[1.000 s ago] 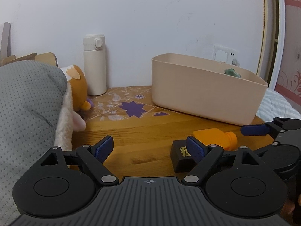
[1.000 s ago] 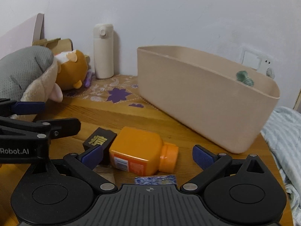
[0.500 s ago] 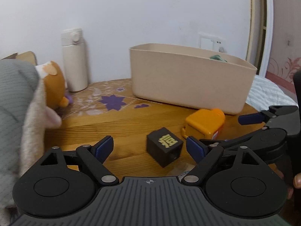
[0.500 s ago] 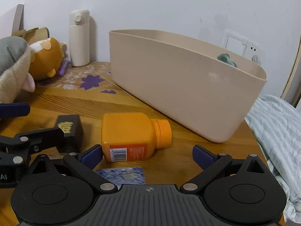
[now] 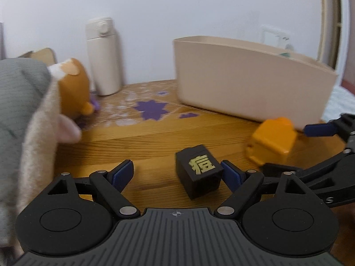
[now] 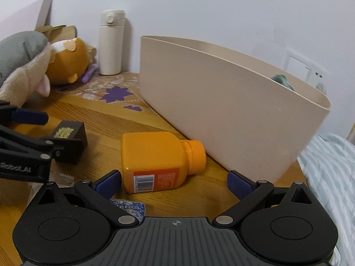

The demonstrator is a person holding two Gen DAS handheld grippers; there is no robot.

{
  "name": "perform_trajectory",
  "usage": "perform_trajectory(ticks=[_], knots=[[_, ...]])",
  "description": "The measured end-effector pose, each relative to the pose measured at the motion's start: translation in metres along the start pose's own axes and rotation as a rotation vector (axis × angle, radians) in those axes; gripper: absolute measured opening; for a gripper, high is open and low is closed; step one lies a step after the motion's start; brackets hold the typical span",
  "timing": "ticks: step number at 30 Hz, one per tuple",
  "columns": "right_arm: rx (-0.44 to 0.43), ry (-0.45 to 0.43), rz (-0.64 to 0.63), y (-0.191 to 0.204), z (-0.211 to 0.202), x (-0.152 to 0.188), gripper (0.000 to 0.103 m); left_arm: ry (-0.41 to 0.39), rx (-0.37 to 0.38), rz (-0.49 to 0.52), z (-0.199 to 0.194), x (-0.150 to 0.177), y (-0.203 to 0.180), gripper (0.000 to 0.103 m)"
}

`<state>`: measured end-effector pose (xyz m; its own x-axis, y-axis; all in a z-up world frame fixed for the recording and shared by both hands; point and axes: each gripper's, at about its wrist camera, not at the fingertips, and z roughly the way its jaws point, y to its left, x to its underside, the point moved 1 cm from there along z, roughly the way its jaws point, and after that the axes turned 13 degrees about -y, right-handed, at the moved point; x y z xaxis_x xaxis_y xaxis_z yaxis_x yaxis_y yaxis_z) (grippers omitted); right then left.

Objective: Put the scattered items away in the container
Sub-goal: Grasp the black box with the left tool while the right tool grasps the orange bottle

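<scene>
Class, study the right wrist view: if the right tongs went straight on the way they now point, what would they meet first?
Most likely the orange bottle, lying on its side on the wooden table just ahead of the open right tongs. Behind it stands the beige container. Depth is hard to judge.

The beige container [image 6: 221, 110] shows only its outer wall; its floor is hidden, and a green thing [image 6: 281, 81] at its far end peeks over the rim, too little of it showing to tell what it is. Below the right gripper's [image 6: 174, 182] left jaw, a blue printed packet [image 6: 128, 207] lies mostly under the gripper body. Left of the left gripper's [image 5: 177, 173] jaws, the grey plush [image 5: 20, 110] is cut by the picture's edge. The orange bottle [image 5: 271, 139], right of those jaws, is blurred.
</scene>
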<state>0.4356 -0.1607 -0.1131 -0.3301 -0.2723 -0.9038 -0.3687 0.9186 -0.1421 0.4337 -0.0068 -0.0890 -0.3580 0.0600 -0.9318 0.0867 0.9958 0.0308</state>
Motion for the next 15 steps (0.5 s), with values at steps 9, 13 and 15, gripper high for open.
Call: perform_trajectory(ticks=[9, 13, 15], knots=[[-0.034, -0.021, -0.065, 0.012, 0.012, -0.008, 0.103, -0.007, 0.034, -0.136, 0.015, -0.004, 0.022, 0.086], [-0.044, -0.015, -0.047, 0.008, 0.018, -0.009, 0.103, 0.023, 0.078, -0.143, 0.021, -0.002, 0.019, 0.086], [-0.062, -0.003, -0.024, 0.004, 0.022, -0.01, 0.103, 0.025, 0.085, -0.135, 0.022, -0.002, 0.018, 0.086]])
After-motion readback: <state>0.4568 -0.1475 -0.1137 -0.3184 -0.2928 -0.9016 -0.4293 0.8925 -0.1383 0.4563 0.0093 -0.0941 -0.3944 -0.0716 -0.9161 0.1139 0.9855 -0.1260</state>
